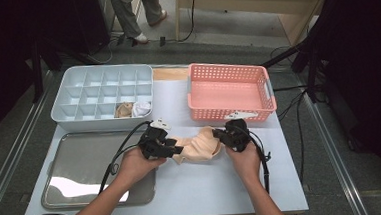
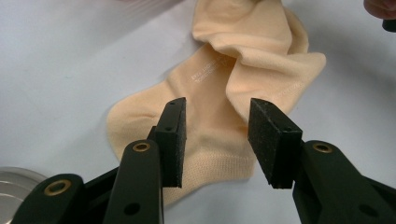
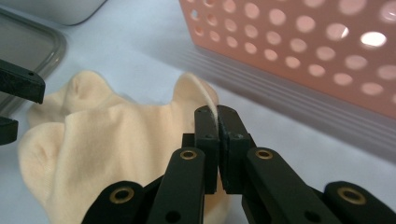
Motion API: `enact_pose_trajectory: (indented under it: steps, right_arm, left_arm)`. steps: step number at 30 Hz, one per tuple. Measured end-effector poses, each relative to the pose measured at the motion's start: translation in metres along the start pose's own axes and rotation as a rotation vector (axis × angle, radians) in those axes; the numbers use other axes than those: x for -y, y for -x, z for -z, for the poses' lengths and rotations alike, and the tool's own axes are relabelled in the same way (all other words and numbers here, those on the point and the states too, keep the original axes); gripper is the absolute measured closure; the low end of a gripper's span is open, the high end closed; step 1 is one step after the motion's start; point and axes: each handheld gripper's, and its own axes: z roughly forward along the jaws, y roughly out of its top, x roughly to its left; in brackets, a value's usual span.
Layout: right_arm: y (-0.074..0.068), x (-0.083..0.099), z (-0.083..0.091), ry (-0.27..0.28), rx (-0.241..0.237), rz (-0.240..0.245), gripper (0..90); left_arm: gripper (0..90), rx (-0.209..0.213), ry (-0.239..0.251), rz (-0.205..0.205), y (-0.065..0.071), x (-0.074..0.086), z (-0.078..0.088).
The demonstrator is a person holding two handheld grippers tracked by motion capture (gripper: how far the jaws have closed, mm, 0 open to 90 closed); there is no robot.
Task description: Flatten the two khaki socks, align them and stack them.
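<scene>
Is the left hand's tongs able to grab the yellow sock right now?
Probably yes. The left tongs stand open right over the sock, with nothing between them and the fabric. The right tongs already pinch its other end.

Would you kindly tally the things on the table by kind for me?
Containers: 3 – pale blue compartmented plastic organiser, pink perforated plastic basket, flat metal tray
Loose peach fabric socks: 1
Rolled sock bundles in the organiser: 2 – tan, white
Total: 6
</scene>
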Motion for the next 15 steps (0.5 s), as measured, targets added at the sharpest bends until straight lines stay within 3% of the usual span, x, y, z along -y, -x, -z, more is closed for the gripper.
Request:
enact_pose_trajectory:
  steps: [15]
  right_arm:
    - [0.014,0.018,0.005,-0.016,0.074,-0.051,85.5]
  left_arm:
    - [58.2,0.005,-0.010,-0.005,-0.002,-0.005,-0.010]
